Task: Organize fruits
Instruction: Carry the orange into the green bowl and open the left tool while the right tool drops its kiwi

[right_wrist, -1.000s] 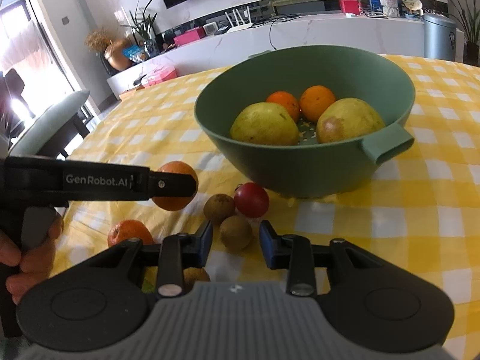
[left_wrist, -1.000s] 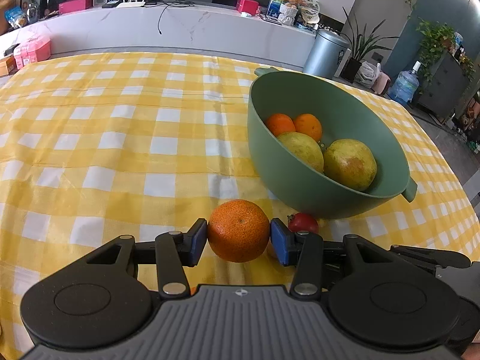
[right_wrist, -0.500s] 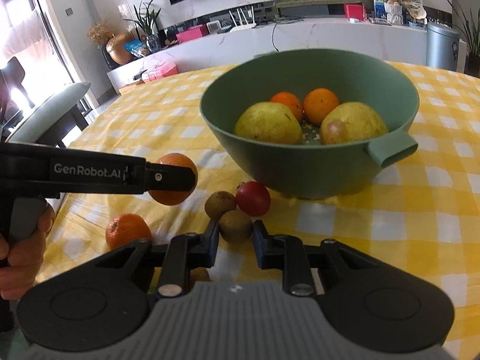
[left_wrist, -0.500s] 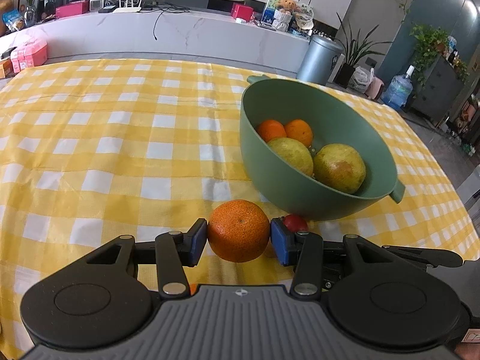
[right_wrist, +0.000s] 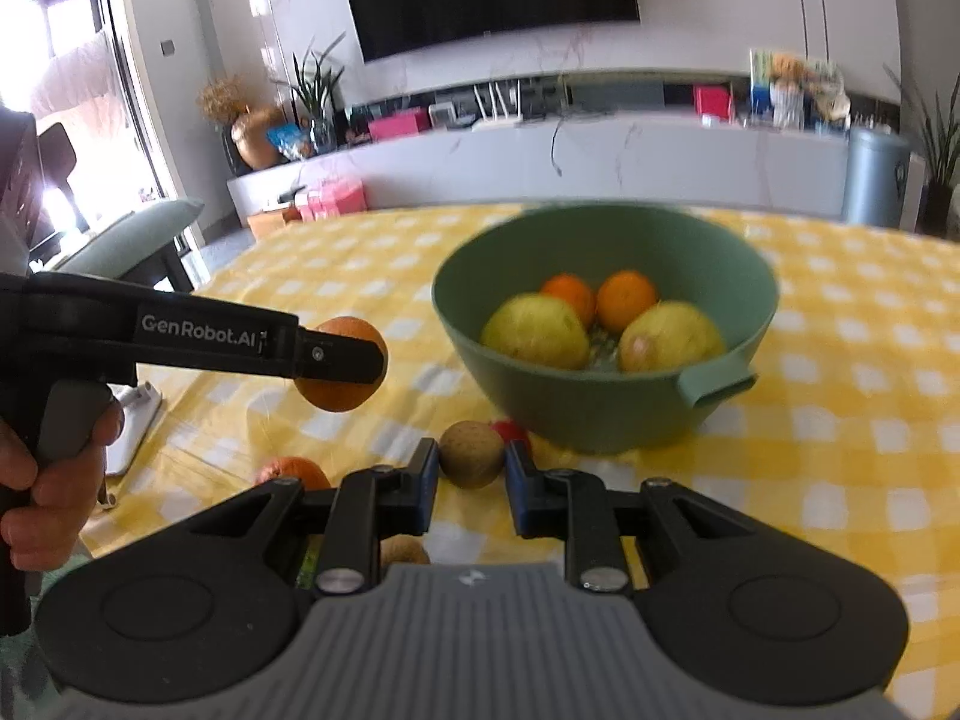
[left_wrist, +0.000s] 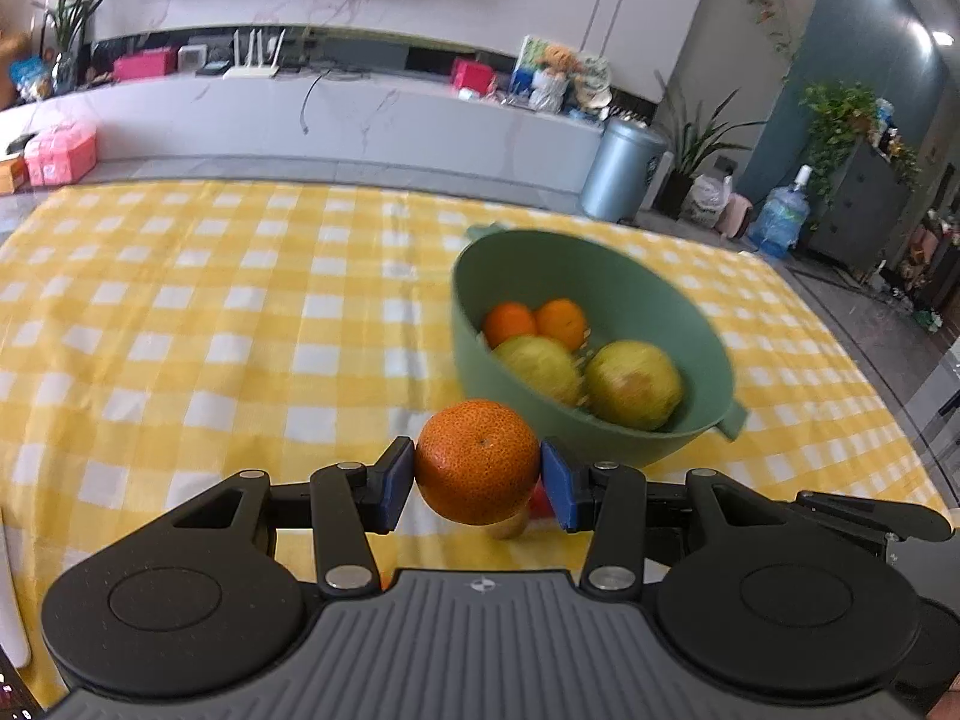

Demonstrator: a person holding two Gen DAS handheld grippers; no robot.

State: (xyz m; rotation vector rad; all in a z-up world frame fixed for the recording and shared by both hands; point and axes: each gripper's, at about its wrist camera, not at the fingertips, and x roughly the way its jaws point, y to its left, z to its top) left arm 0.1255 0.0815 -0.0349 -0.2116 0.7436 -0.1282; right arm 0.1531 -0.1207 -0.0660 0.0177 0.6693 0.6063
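Observation:
My left gripper [left_wrist: 477, 483] is shut on an orange [left_wrist: 477, 461] and holds it above the yellow checked cloth, short of the green bowl [left_wrist: 708, 354]. From the right wrist view that same orange [right_wrist: 342, 369] hangs left of the bowl [right_wrist: 576, 408], with a hand on the left gripper's handle. My right gripper [right_wrist: 471, 471] is shut on a brown kiwi [right_wrist: 472, 453], lifted off the cloth in front of the bowl. Two oranges and two yellow-green pears lie in the bowl. A red fruit [right_wrist: 510, 429] peeks out behind the kiwi.
Another orange [right_wrist: 297, 471] and a second kiwi [right_wrist: 405, 549] lie on the cloth below the right gripper. A white object [right_wrist: 129, 429] sits at the table's left edge. Beyond the table stand a grey-green chair [right_wrist: 132, 237], a white counter and a bin [left_wrist: 621, 168].
My right gripper closed on the kiwi and lifted it off the cloth. My left gripper rose with the orange still held, so the bowl looks farther and lower in both views.

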